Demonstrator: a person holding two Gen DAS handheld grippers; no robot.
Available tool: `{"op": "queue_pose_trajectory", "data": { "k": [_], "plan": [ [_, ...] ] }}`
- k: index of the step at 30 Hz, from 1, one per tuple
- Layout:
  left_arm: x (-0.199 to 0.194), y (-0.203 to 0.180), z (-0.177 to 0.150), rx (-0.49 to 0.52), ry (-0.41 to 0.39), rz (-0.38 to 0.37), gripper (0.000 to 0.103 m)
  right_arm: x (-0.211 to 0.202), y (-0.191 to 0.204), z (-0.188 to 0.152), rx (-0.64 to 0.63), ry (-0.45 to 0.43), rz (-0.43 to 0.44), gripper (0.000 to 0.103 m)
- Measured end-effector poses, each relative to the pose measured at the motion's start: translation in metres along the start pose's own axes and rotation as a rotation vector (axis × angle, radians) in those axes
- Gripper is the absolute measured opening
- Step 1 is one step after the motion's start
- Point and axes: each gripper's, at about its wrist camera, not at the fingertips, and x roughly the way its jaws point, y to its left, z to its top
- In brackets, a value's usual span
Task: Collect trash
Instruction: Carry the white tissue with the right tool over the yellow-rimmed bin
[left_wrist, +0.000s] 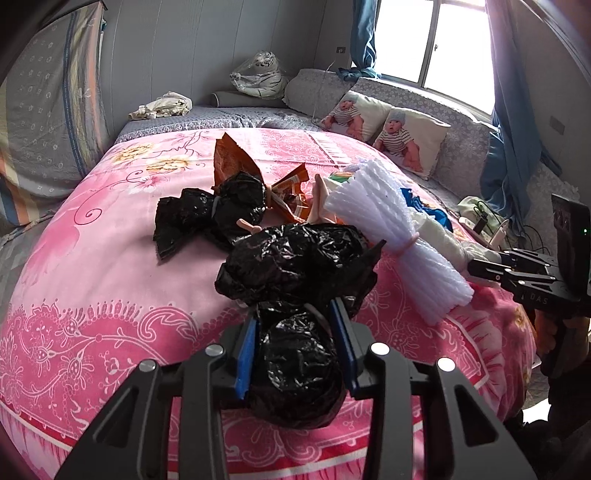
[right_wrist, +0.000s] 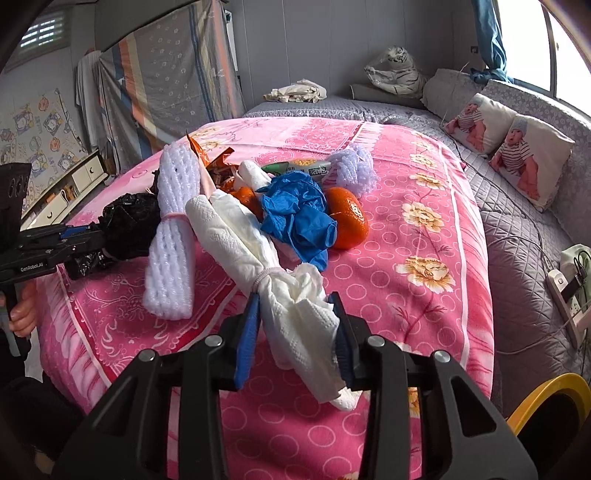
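"GenRobot.AI" is printed on the left gripper's body in the right wrist view; "DAS" shows on the right gripper's body in the left wrist view. The green wrapper (right_wrist: 295, 165) has print too small to read. All the trash sits piled on the pink blanket (left_wrist: 92, 258). Left gripper (left_wrist: 295, 350) clamps the near end of a black bag (left_wrist: 295, 266) at the blanket's front edge. Right gripper (right_wrist: 295, 332) clamps a tied paper towel bundle (right_wrist: 258, 258), beside a white foam bundle (right_wrist: 173, 236). Blue glove (right_wrist: 299, 218) and orange (right_wrist: 349, 218) lie just behind. The blanket's right side is bare; a yellow-rimmed bin (right_wrist: 546, 398) sits past its front right corner. Both grippers tilt downward, and a hand (right_wrist: 22, 314) holds the left one's grip.
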Motion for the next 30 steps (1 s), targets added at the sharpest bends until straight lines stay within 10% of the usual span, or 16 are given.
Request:
{"op": "queue_pose_trajectory", "data": {
  "k": [12, 30],
  "plan": [
    [-0.062, -0.012, 0.003, -0.056, -0.155, -0.084, 0.034, -0.072, 0.021, 0.007, 0.046, -0.176, 0.055, 0.035],
    [-0.049, -0.058, 0.024, -0.008, -0.159, -0.104, 0.035, -0.085, -0.012, 0.001, 0.185, -0.184, -0.097, 0.035]
  ]
}}
